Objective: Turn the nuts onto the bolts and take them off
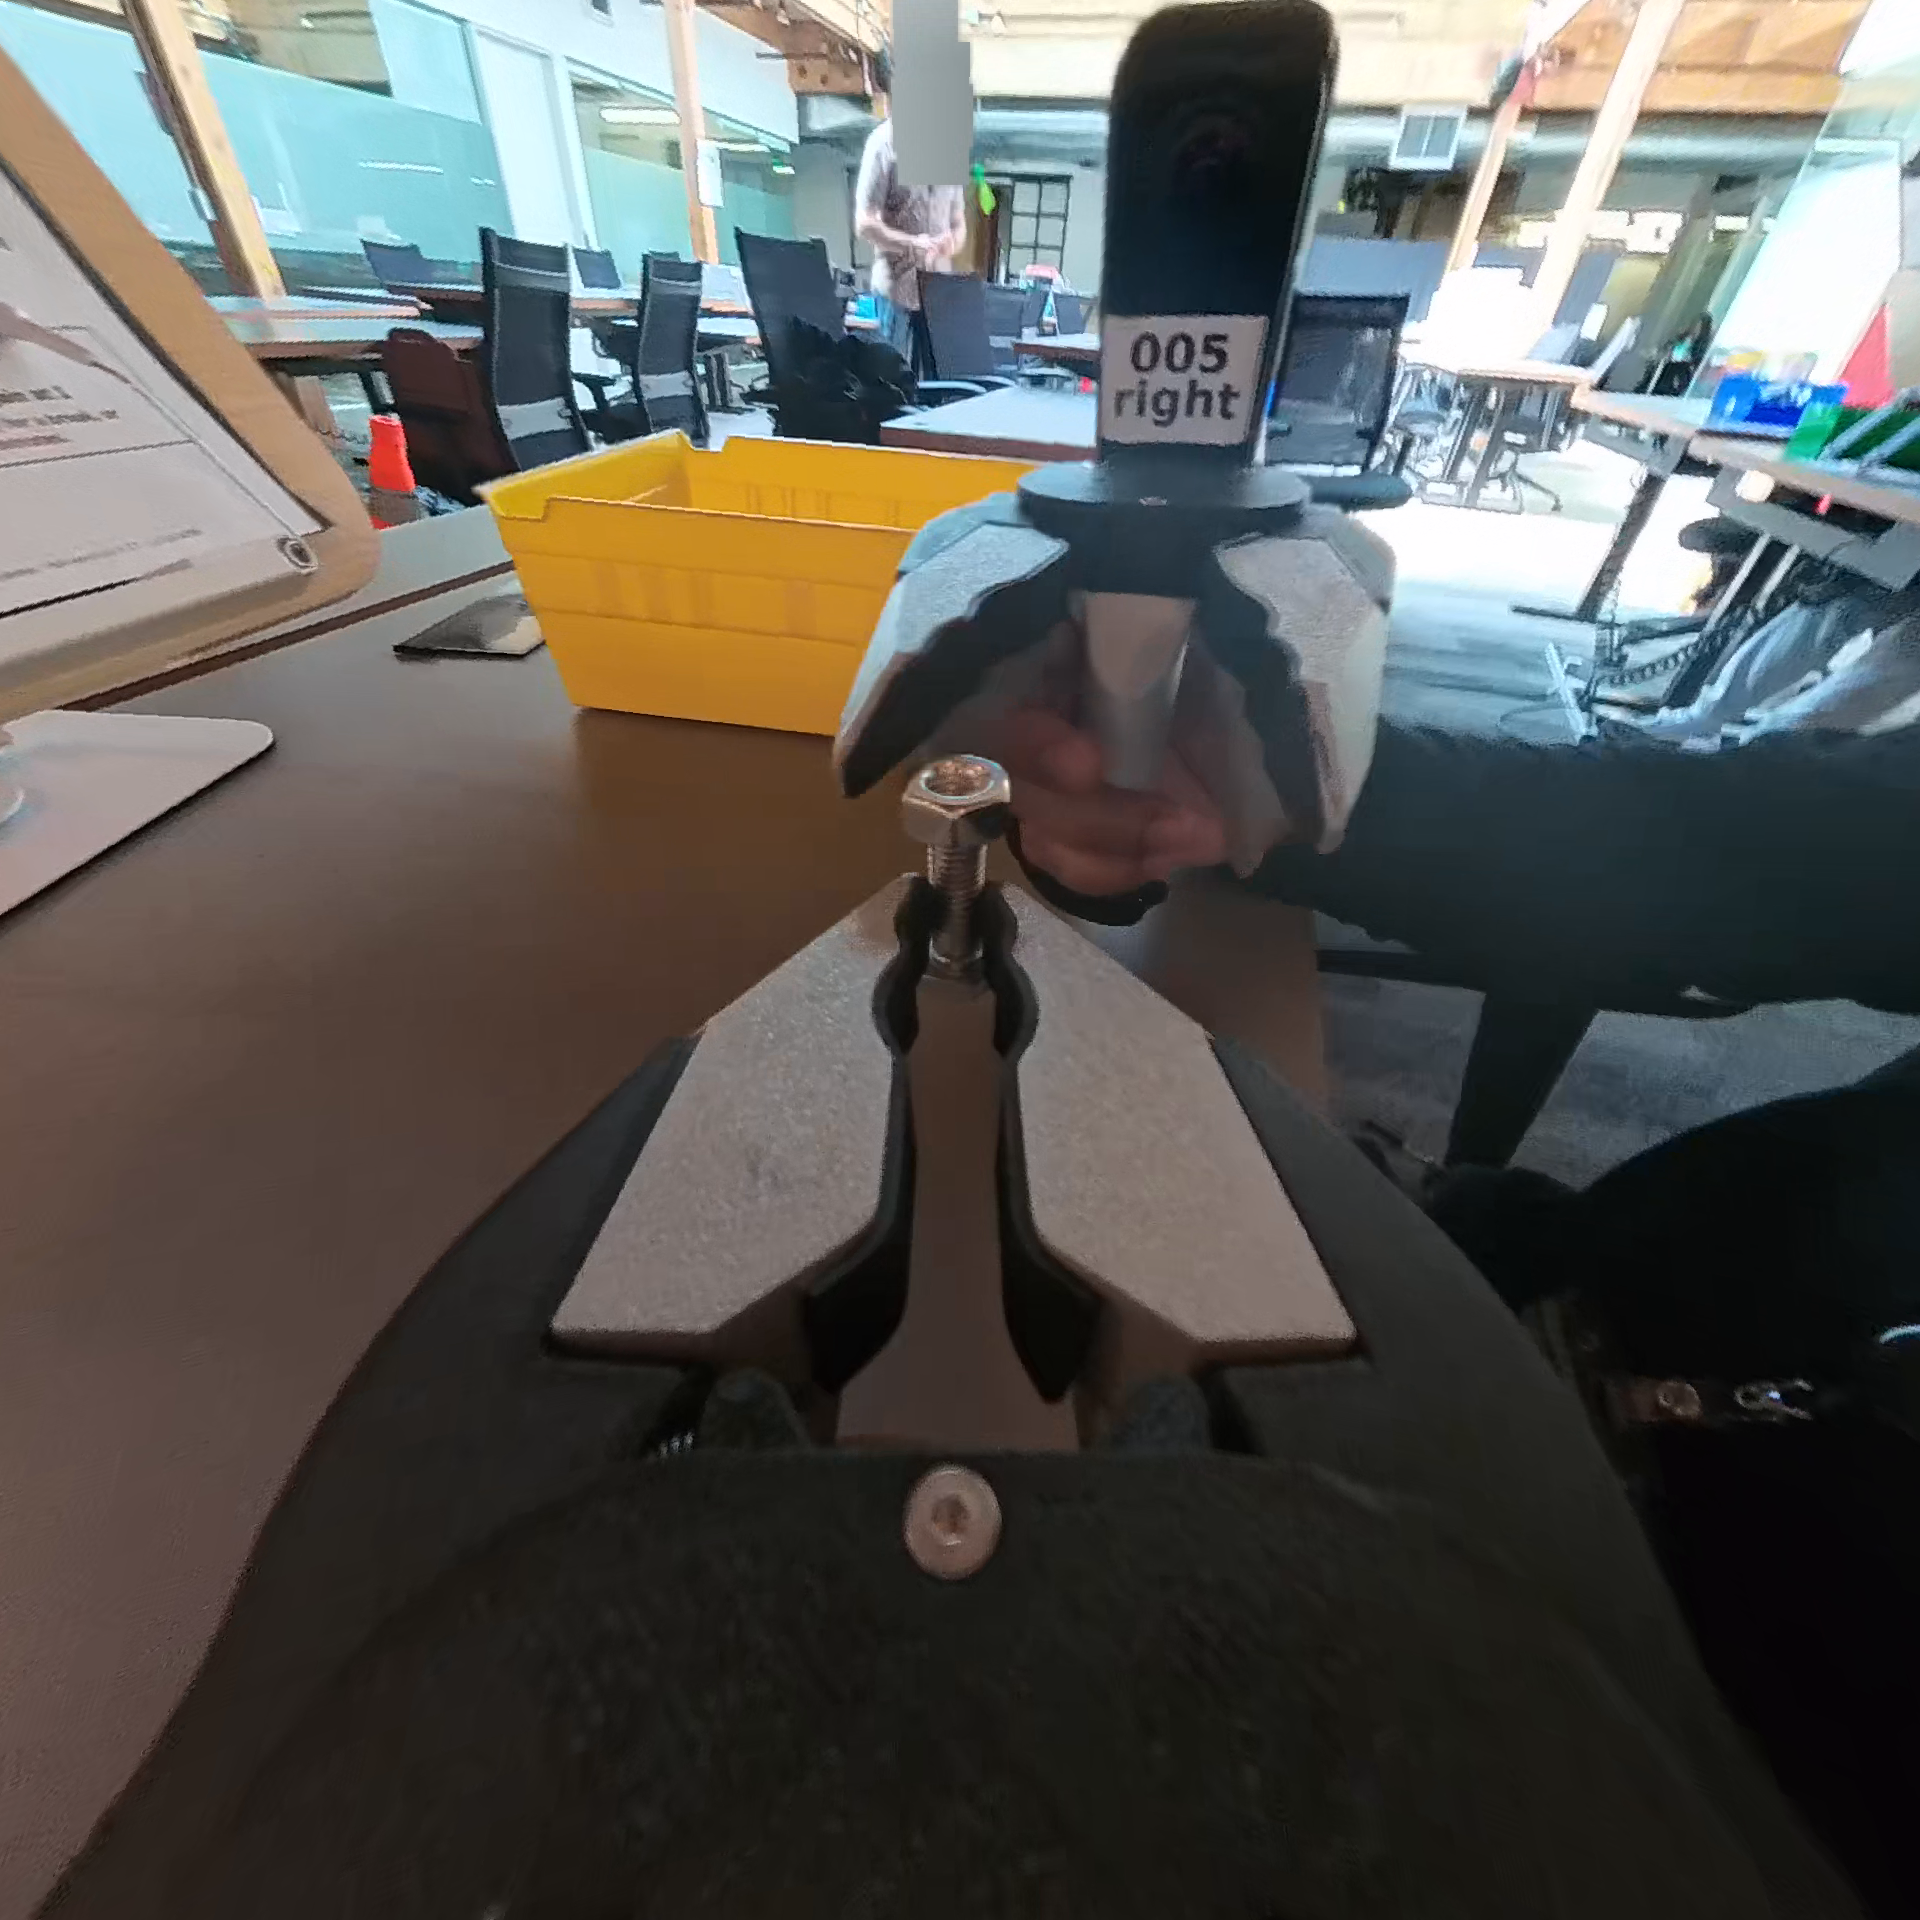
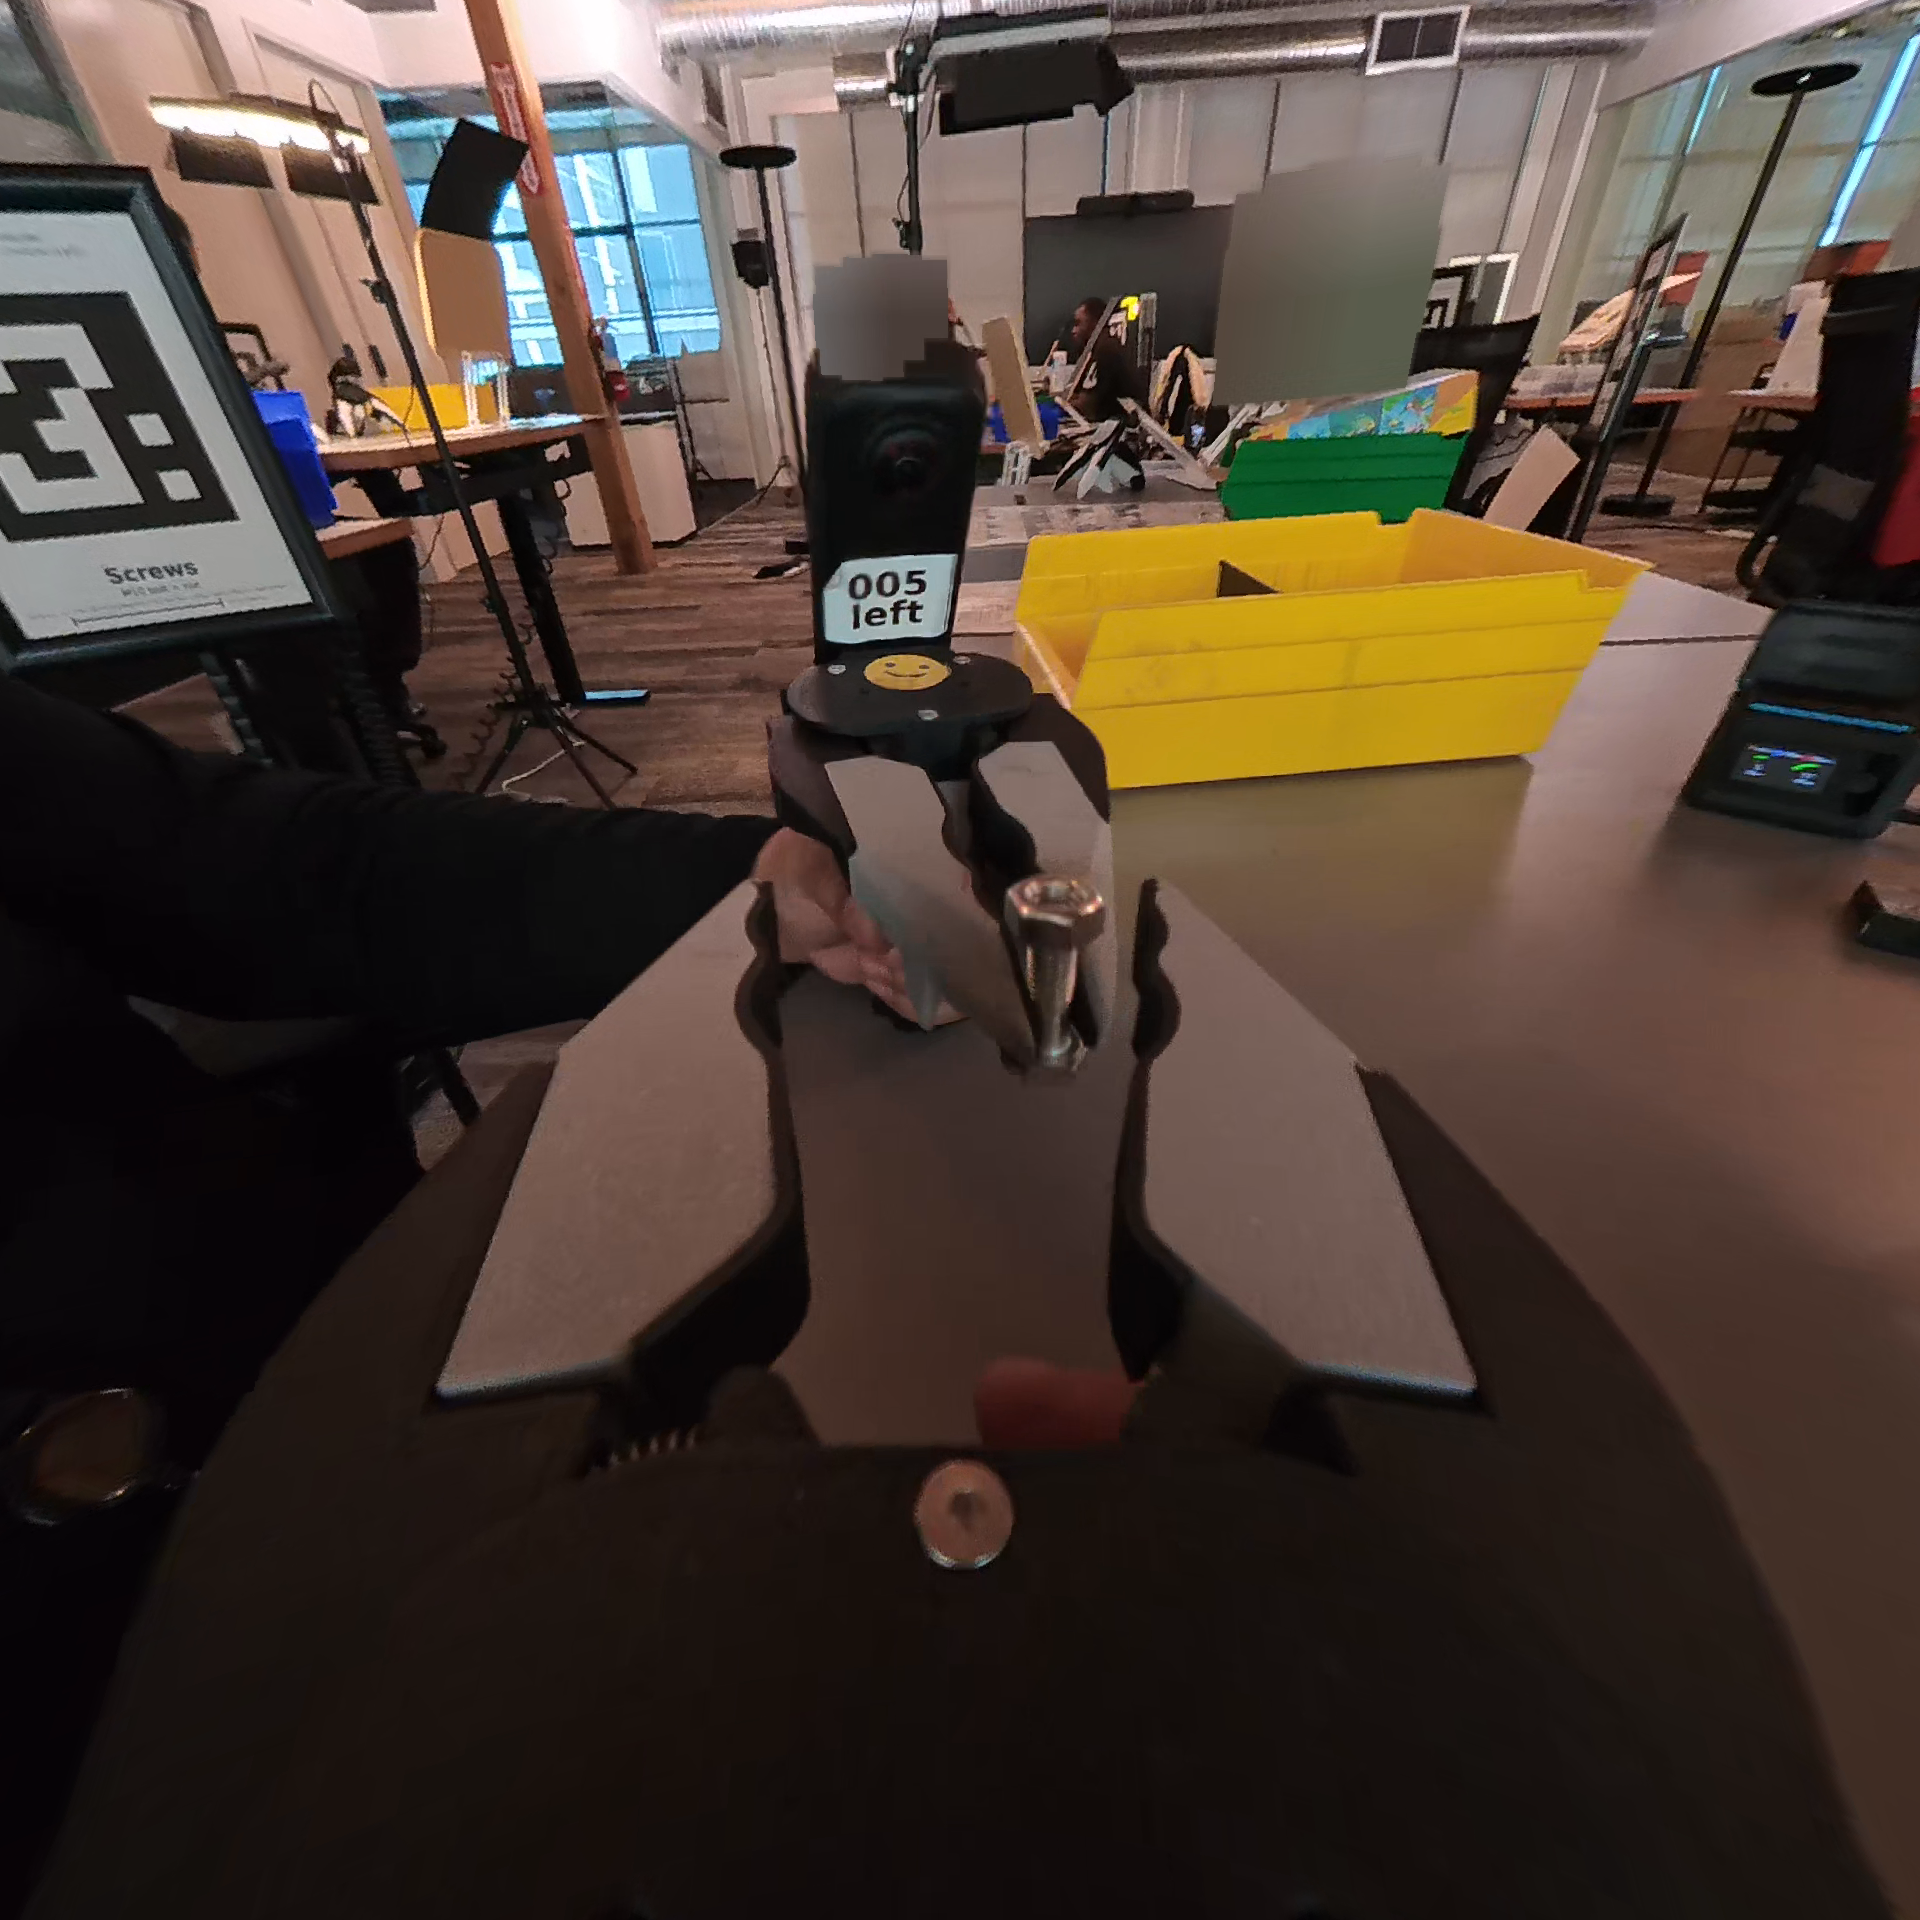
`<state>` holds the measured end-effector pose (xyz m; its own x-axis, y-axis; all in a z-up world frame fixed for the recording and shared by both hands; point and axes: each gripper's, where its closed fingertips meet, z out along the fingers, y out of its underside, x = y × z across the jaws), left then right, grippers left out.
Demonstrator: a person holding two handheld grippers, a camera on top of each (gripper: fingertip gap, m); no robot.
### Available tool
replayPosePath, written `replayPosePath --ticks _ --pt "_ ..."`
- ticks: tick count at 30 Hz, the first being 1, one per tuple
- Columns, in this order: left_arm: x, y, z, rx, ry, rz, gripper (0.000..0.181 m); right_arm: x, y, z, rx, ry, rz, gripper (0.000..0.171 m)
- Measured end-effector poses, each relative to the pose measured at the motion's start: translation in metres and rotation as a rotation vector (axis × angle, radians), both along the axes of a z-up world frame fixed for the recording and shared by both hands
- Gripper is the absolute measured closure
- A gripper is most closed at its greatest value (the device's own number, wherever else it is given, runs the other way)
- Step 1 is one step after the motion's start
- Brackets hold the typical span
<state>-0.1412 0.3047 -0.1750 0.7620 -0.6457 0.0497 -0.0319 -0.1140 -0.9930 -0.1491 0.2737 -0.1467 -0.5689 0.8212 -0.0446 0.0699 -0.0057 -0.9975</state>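
The left gripper [image 1: 954, 961] pinches the bolt [image 1: 951, 914] low; the spread right gripper [image 2: 951, 977] could cross-thread or drop the hex nut [image 1: 954, 802].

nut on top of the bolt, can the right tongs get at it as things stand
Probably yes. The right tongs are open, and the nut sits exposed at the top of the bolt, between the open fingers near the right one. The left tongs clamp only the lower shank, leaving the nut free.

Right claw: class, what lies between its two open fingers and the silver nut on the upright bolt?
Nothing: in the right wrist view, only bare brown tabletop shows between the right claw and the silver hexagonal nut.
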Motion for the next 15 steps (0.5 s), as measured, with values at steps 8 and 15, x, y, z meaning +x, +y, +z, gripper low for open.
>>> replayPosePath --ticks 8,15 --pt "-0.009 0.007 0.004 0.013 -0.038 0.082 0.174 0.004 0.004 0.0 0.042 0.026 -0.027 0.111" --pt "0.001 0.004 0.0 0.012 0.011 0.037 0.174 0.0 0.001 0.0 -0.013 -0.004 -0.002 0.1"
